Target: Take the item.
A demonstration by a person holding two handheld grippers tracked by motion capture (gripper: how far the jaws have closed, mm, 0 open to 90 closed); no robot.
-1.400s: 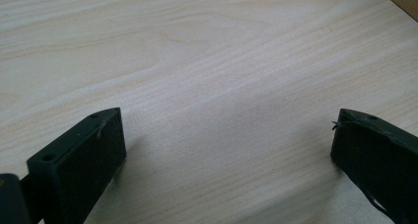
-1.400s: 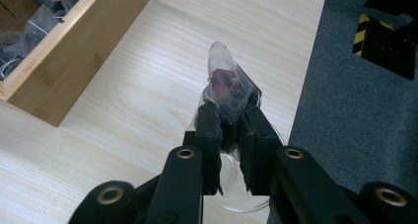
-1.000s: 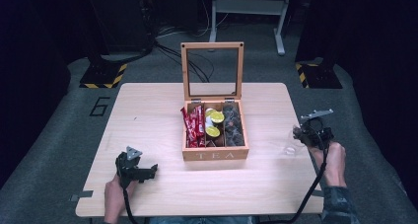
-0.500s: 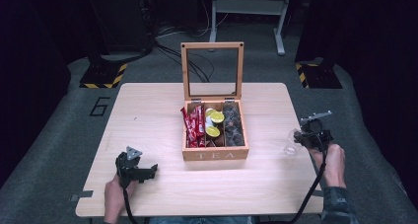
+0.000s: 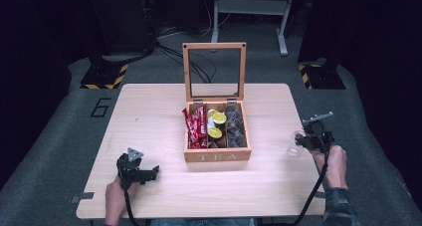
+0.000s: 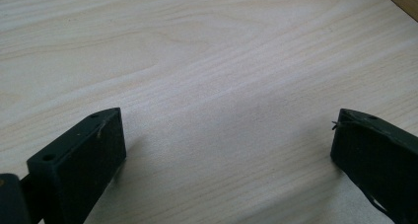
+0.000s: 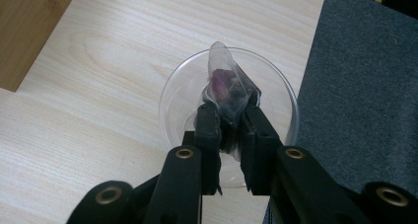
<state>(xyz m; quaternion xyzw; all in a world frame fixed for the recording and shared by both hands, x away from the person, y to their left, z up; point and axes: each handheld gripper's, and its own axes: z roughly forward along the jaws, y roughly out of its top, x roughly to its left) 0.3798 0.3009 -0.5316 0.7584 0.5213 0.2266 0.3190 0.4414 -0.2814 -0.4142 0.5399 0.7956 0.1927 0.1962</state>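
Note:
An open wooden tea box (image 5: 217,155) stands mid-table, its glass lid (image 5: 214,47) upright. Inside are red packets (image 5: 197,129), yellow-green capsules (image 5: 218,119) and dark sachets (image 5: 236,126). My right gripper (image 7: 227,110) is shut on a clear pyramid tea sachet (image 7: 224,81) with dark red contents. It holds the sachet over the mouth of a clear cup (image 7: 172,100) at the table's right edge (image 5: 294,145). In the high view the right gripper (image 5: 306,139) is right of the box. My left gripper (image 6: 226,120) rests open on bare wood, seen at the front left (image 5: 149,173).
The light wooden table (image 5: 149,111) is ringed by grey carpet, which lies just right of the cup (image 7: 365,86). A metal stand (image 5: 249,7) and cables (image 5: 199,69) lie on the floor behind the table. A corner of the box (image 7: 24,31) shows left of the cup.
The right gripper has shifted slightly toward the near edge with the sachet over the cup. The left gripper has not moved.

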